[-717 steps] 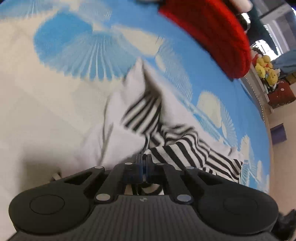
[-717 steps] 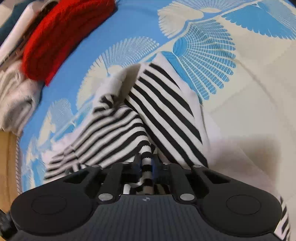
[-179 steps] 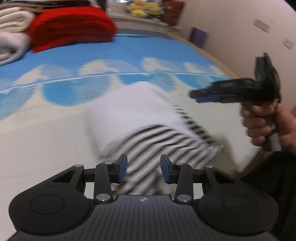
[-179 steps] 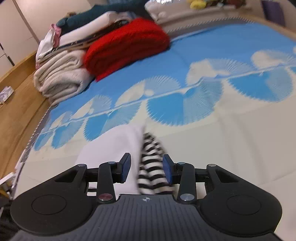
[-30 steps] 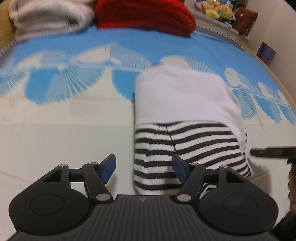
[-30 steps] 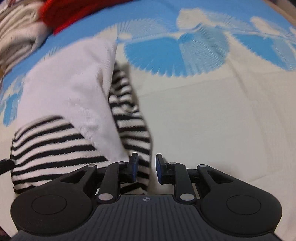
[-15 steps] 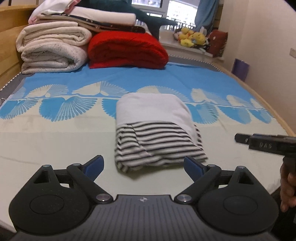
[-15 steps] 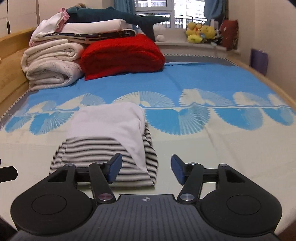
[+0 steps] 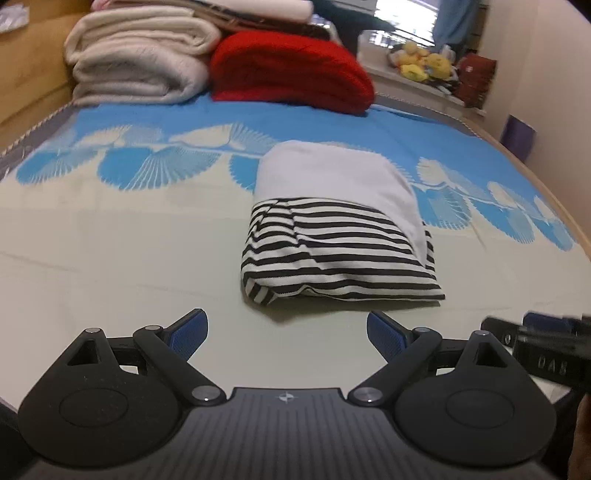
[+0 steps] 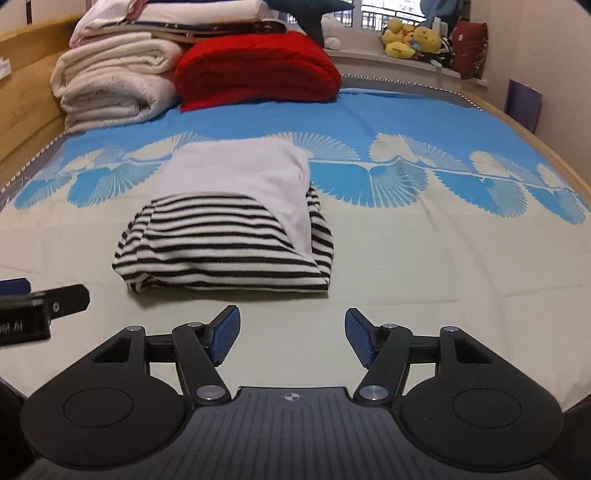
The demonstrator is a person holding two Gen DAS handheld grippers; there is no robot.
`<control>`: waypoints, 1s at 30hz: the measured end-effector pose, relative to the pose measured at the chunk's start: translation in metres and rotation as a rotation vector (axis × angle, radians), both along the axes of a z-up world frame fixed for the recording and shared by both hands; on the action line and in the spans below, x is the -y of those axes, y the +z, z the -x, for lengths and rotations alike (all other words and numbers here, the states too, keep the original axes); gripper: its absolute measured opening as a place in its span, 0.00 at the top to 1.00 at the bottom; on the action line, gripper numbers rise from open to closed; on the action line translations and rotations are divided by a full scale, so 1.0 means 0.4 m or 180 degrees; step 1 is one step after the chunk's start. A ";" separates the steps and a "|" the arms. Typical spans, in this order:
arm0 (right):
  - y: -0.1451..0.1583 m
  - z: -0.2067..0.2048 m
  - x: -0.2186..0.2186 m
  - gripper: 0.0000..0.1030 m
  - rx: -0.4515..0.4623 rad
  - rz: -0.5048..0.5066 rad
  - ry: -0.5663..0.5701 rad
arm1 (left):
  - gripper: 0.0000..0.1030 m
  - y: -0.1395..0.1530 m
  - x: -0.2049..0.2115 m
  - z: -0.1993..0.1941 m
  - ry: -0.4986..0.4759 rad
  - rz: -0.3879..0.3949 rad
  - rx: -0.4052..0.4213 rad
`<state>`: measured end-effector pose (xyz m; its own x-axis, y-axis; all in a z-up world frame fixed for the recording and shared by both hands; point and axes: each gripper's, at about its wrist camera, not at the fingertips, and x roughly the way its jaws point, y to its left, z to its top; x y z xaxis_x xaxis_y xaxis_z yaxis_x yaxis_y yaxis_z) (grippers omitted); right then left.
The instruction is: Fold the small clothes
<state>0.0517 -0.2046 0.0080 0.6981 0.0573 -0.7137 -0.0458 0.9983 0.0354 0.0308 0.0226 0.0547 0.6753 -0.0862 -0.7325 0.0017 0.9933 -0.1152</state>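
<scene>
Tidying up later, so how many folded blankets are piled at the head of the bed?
3 clear: a red blanket, and left of it two cream blankets stacked one on the other. Flatter folded items lie on top; more may be hidden behind.

Look to the near right of your left wrist view: the right gripper (image 9: 546, 345) shows pale letters on its black side, seemingly "DAS". In your right wrist view, the left gripper (image 10: 37, 310) carries print at the near left, too blurred to read.

Even indoor light, slight blur, fisheye-bent edges
</scene>
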 end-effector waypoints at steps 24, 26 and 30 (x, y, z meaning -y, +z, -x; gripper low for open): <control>0.003 -0.021 -0.039 0.37 0.0134 -0.0036 0.0136 | 0.07 -0.023 0.056 -0.013 -0.0222 -0.0033 0.0071; 0.003 -0.023 -0.042 0.37 0.0137 -0.0039 0.0148 | 0.07 -0.024 0.054 -0.014 -0.0219 -0.0015 0.0064; 0.002 -0.026 -0.048 0.37 0.0151 -0.0027 0.0159 | 0.07 -0.027 0.054 -0.016 -0.0216 0.0001 0.0059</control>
<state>0.0622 -0.1855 0.0089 0.7272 0.0988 -0.6792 -0.0974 0.9944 0.0404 0.0374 0.0011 0.0439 0.6813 -0.1324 -0.7200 0.0712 0.9908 -0.1149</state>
